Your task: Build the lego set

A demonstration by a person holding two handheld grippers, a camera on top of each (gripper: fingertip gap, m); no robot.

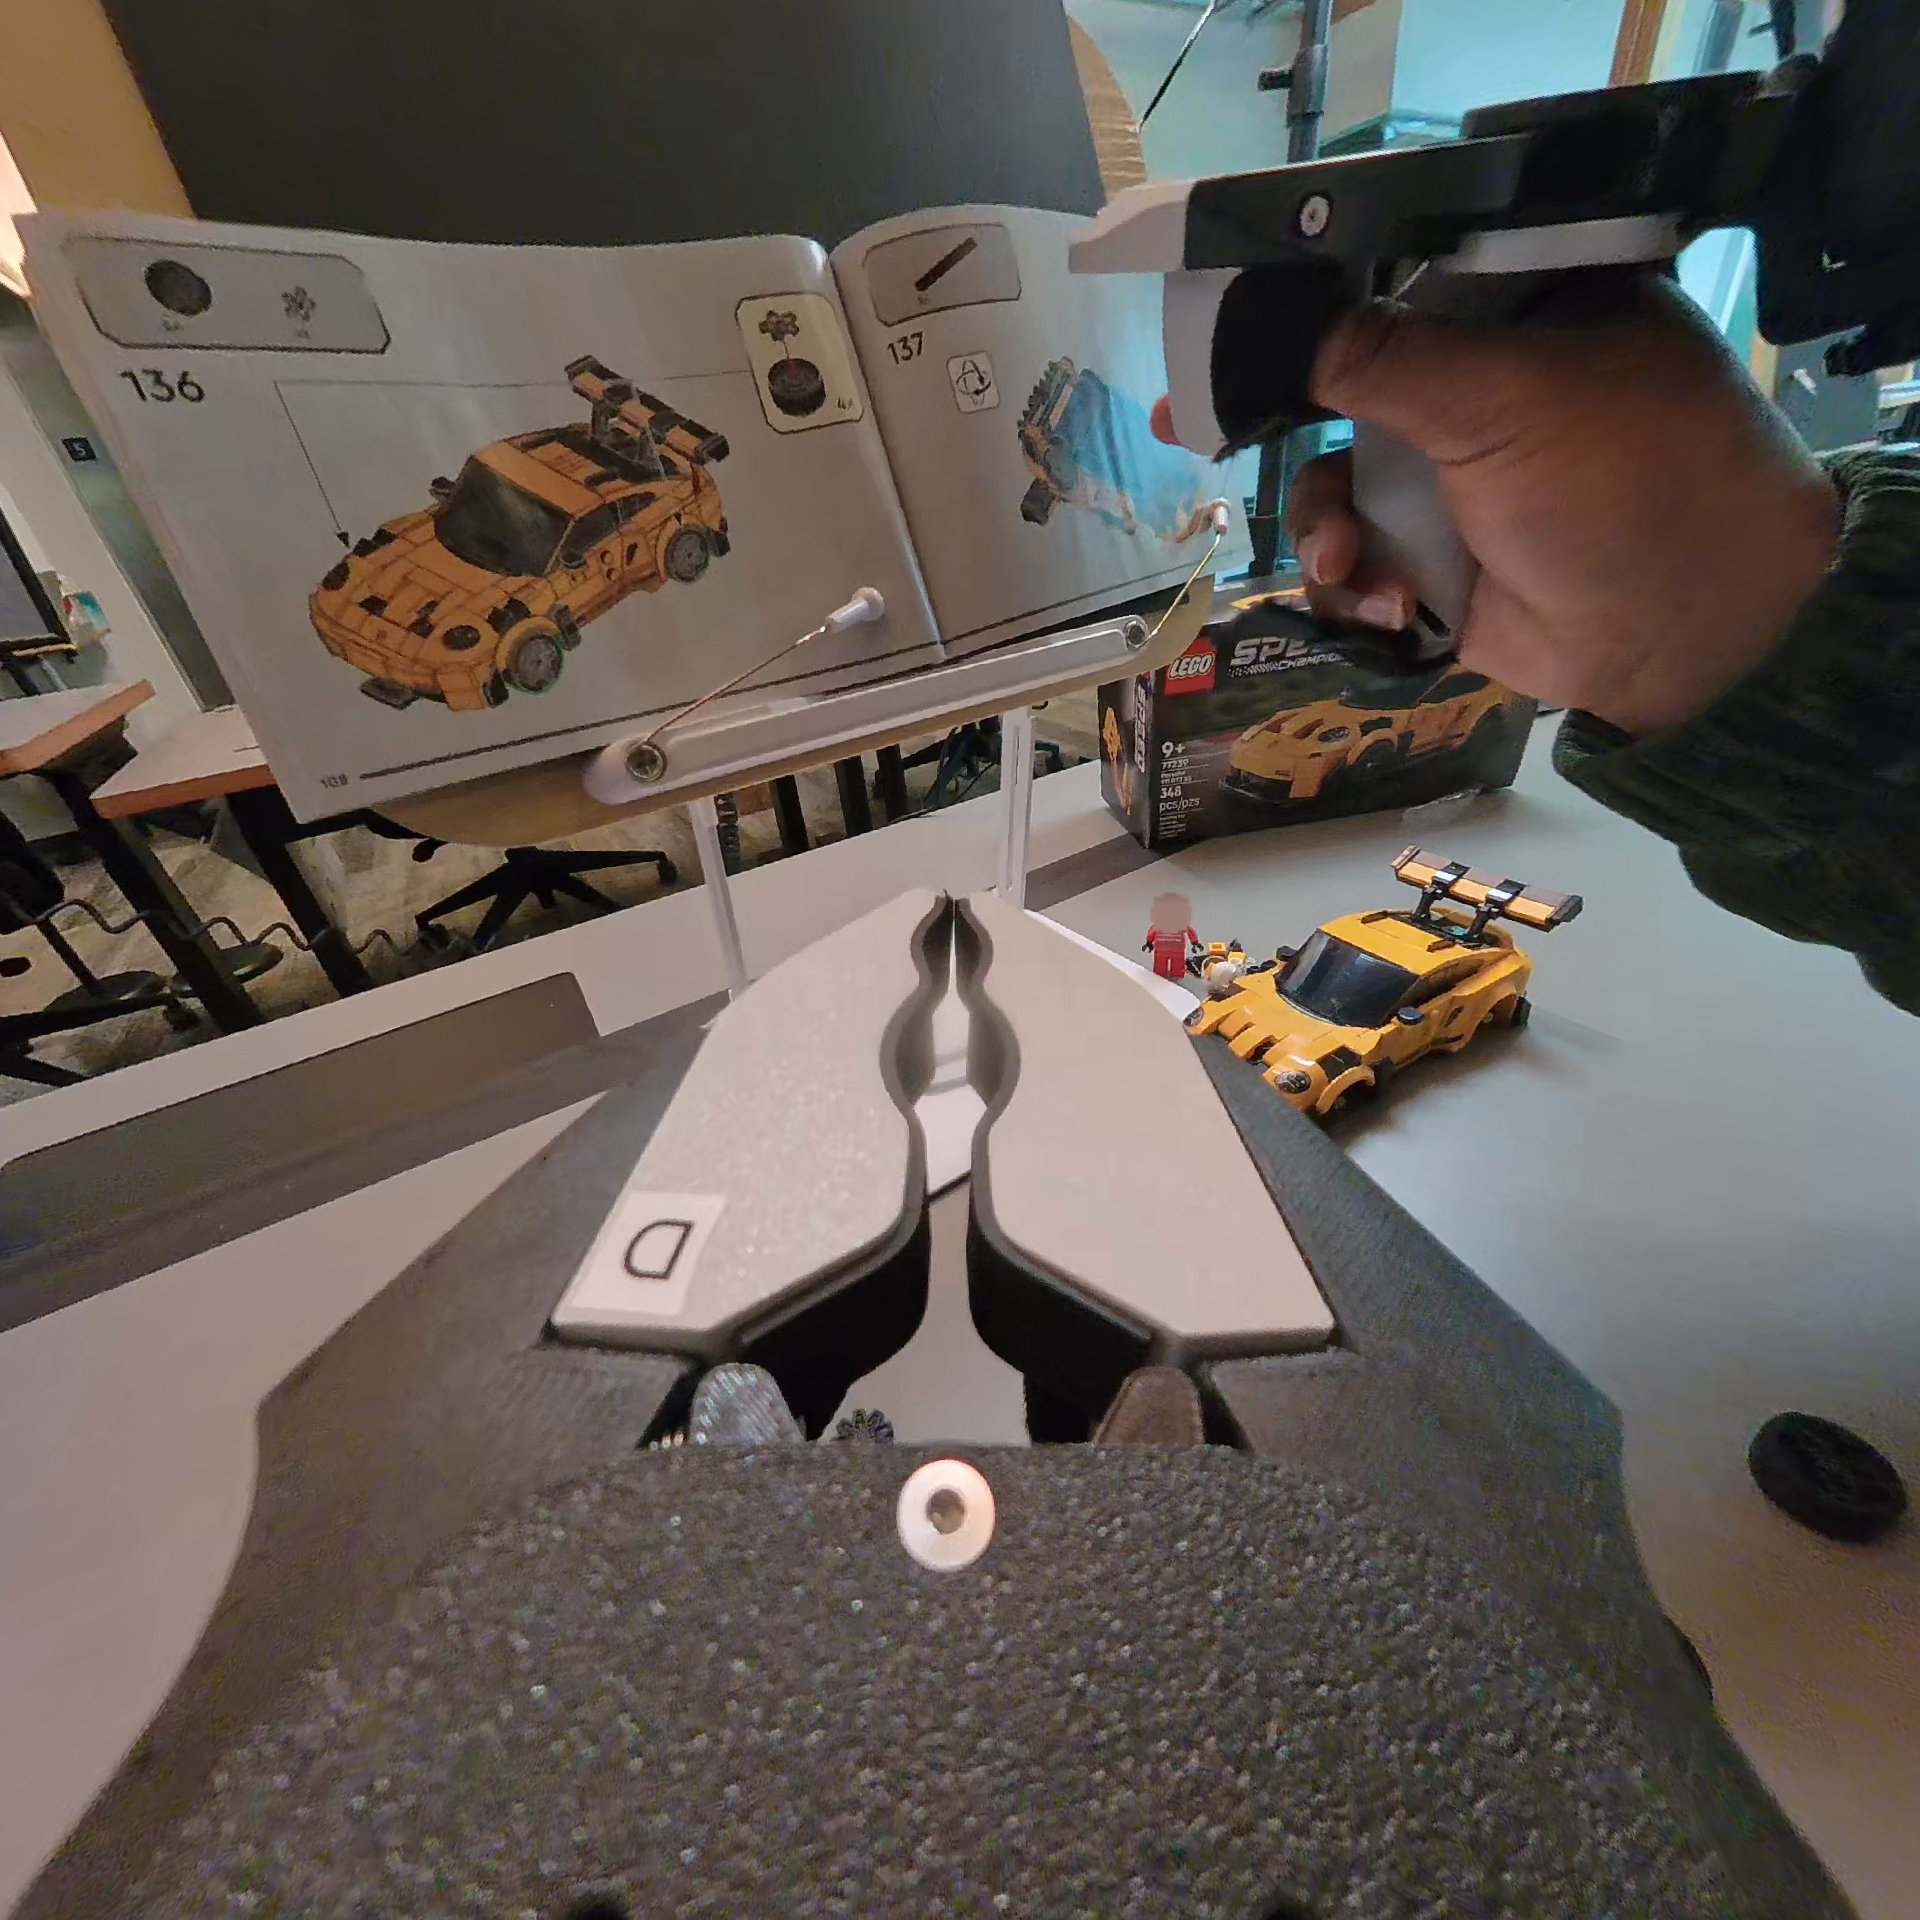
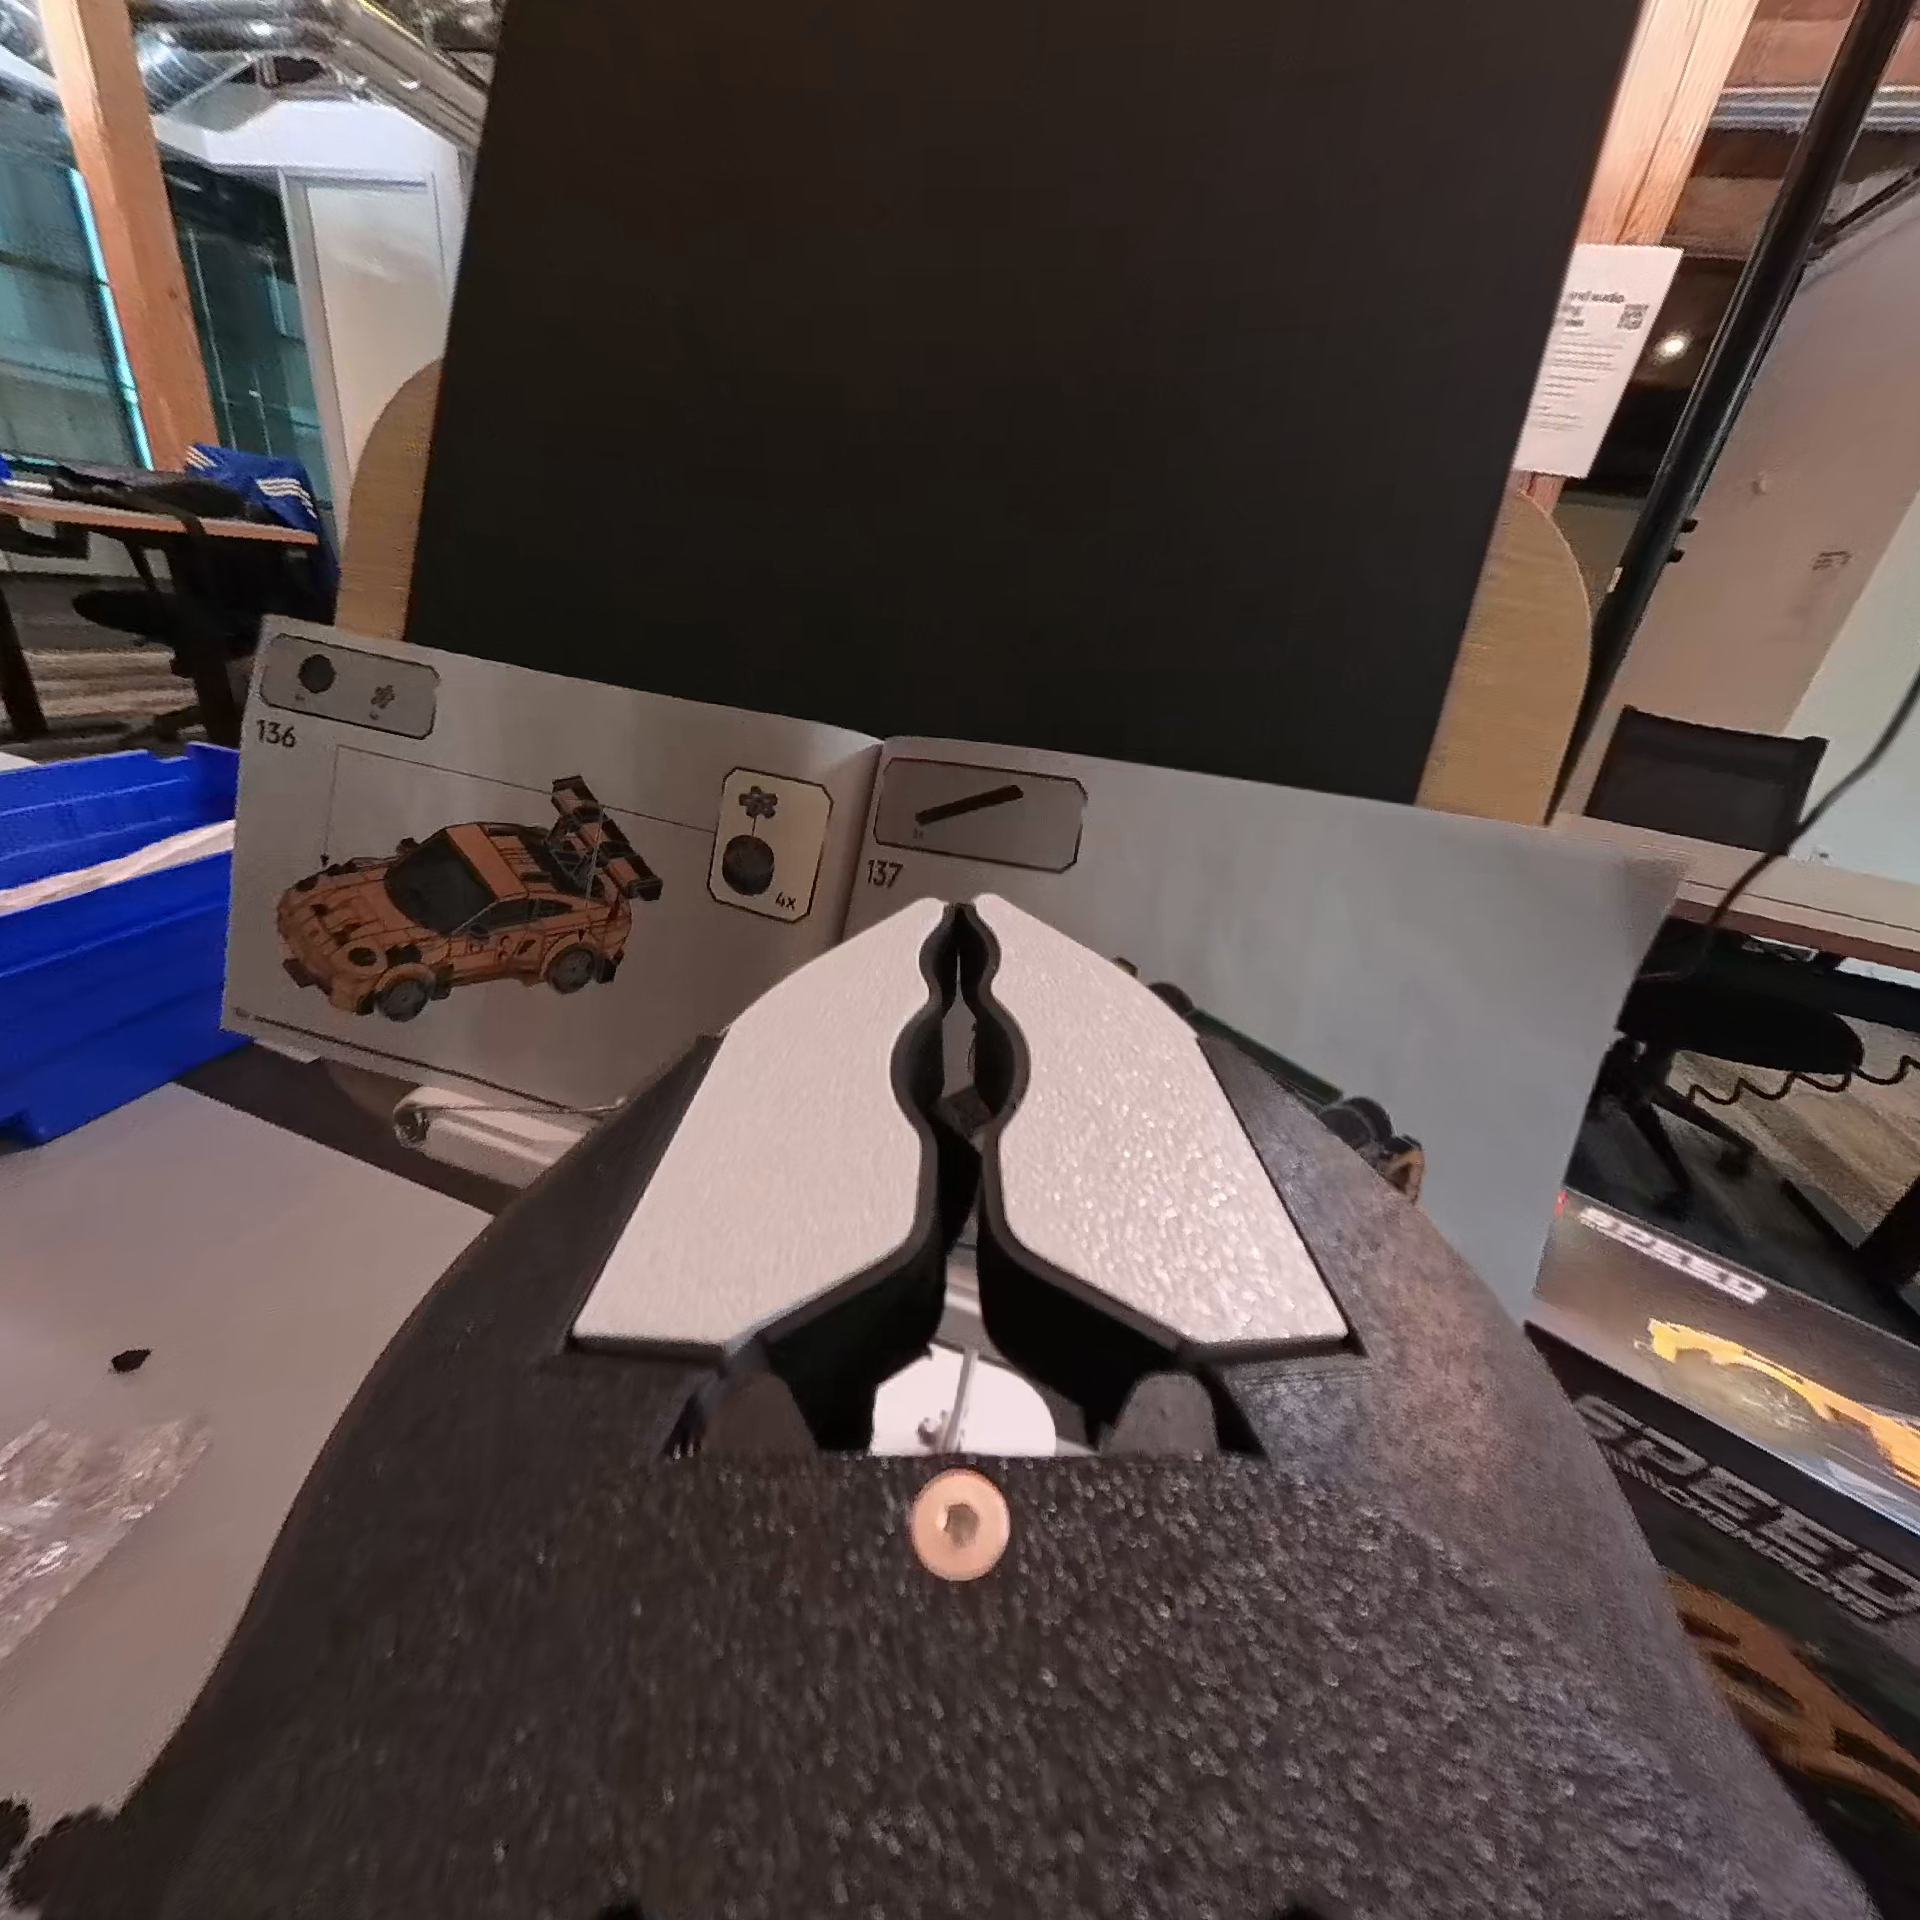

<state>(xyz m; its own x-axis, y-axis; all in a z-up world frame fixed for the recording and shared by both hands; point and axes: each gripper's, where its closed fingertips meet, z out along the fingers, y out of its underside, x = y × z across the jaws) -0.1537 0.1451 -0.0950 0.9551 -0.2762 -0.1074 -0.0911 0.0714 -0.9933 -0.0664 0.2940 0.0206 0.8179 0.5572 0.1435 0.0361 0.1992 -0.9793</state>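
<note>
Your left hand-held gripper (image 1: 954,914) and right hand-held gripper (image 2: 961,916) are both clenched on nothing; the yellow brick-built sports car (image 1: 1371,992) sits on the grey desk (image 1: 1558,1247) near its far edge.

My left gripper (image 1: 954,914) had two light grey fingers (image 1: 790,1122) with wavy black inner edges. One finger wore a white sticker with a single letter on it. The body (image 1: 935,1714) behind them was black and bumpy, with one pale round screw (image 1: 945,1512) in the middle. My right gripper (image 2: 961,914) looked the same: grey fingers (image 2: 1132,1143), a rough black body and a tan screw (image 2: 958,1529). Seen from the side, it was black and white. My right hand (image 1: 1538,499) came out of a dark green knitted sleeve (image 1: 1766,810).
</note>
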